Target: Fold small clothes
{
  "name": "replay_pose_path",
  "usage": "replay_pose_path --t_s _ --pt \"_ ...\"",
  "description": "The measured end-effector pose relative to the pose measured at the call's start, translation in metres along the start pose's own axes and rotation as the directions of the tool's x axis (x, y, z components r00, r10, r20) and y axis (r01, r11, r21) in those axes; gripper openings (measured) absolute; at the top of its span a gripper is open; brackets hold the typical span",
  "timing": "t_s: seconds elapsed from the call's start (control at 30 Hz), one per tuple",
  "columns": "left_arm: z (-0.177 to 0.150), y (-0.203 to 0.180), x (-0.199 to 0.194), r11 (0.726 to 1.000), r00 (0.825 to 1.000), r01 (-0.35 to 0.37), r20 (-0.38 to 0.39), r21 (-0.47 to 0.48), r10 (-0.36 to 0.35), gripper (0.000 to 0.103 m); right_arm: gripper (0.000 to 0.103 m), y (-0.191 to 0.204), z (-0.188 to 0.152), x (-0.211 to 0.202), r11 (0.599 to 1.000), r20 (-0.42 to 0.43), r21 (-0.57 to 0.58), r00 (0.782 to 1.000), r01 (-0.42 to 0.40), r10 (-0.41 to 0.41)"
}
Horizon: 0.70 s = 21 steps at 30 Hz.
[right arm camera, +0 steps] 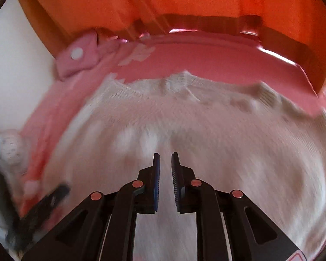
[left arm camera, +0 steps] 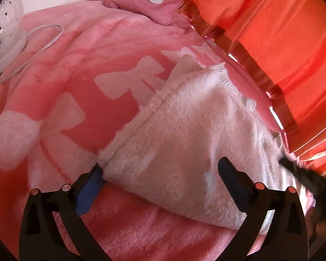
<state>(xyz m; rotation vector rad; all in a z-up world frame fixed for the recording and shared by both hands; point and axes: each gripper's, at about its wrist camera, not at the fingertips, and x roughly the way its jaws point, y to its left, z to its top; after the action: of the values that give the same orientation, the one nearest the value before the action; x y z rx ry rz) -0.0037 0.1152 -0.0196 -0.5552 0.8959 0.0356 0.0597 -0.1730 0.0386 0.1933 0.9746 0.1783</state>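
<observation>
L gripper (left arm camera: 163,174) is spread as wide as it goes, jaws straddling the near corner of the white knit (left arm camera: 184,143); one pad sits at the fold's 9 o'clock tip, the other lies over the cloth at 3 o'clock. Nothing pinched, pads not pressing. Prob. a let-go after laying a flap down, since the knit shows a doubled edge running from 7 to 1 o'clock w/ a seam along it.

R gripper (right arm camera: 165,169) is narrow, only a slim gap between pads, and no cloth in that gap as far as the blur allows. It hovers over the knit's (right arm camera: 184,130) middle, tips aimed at 12 o'clock toward the ribbed hem or collar edge. Likely kept closed so it can press or smooth w/o snagging.

The knit lies on the pink blanket (left arm camera: 54,113), toward its 3 o'clock edge next to the orange curtain (left arm camera: 282,21). That spot gives a soft flat bed for folding. Pink pouch (left arm camera: 145,4) at 12 o'clock and white lamp (left arm camera: 4,26) w/ cord at 10 o'clock are well apart from the work.

Fold looks partway done; next flap needs a fresh grip.
</observation>
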Motion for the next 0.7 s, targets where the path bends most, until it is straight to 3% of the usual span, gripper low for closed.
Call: replay_pose_path --t_s 0.07,0.17,0.27,0.37,0.47,0.53,0.6,0.7 --pt "0.002 0.002 -0.001 1.0 1.0 0.029 0.002 -0.007 -0.029 0.09 0.015 -0.022 -0.023 -0.014 0.999 -0.005 0.043 1.0 -0.003 0.004" --pt "0.004 0.004 -0.004 0.998 0.997 0.068 0.023 -0.005 -0.068 0.036 0.016 -0.052 -0.056 -0.018 0.992 -0.017 0.123 1.0 -0.002 0.004" --pt "0.005 -0.013 -0.015 0.996 0.996 0.064 0.059 0.065 -0.068 0.02 0.016 -0.068 -0.072 -0.021 0.981 -0.002 0.187 0.998 -0.059 0.06" --pt "0.008 -0.049 -0.045 0.98 0.985 0.09 0.128 0.179 -0.114 0.014 0.017 -0.069 -0.069 -0.018 0.979 -0.002 0.188 0.997 -0.073 0.075" --pt "0.008 -0.103 -0.083 0.946 0.959 0.176 0.168 0.274 -0.227 0.012 0.019 -0.075 -0.067 -0.019 0.966 0.004 0.233 0.993 -0.112 0.114" --pt "0.0 -0.149 -0.102 0.903 0.938 0.228 0.168 0.363 -0.304 0.012 0.02 -0.083 -0.067 -0.027 0.952 0.036 0.27 0.989 -0.145 0.14" --pt "-0.02 -0.201 -0.107 0.844 0.919 0.277 0.128 0.46 -0.372 0.011 0.024 -0.097 -0.068 -0.04 0.93 0.098 0.326 0.984 -0.17 0.146" --pt "-0.063 -0.256 -0.086 0.774 0.921 0.308 0.03 0.552 -0.388 0.011 0.029 -0.136 -0.078 -0.068 0.866 0.228 0.452 0.966 -0.214 0.12"
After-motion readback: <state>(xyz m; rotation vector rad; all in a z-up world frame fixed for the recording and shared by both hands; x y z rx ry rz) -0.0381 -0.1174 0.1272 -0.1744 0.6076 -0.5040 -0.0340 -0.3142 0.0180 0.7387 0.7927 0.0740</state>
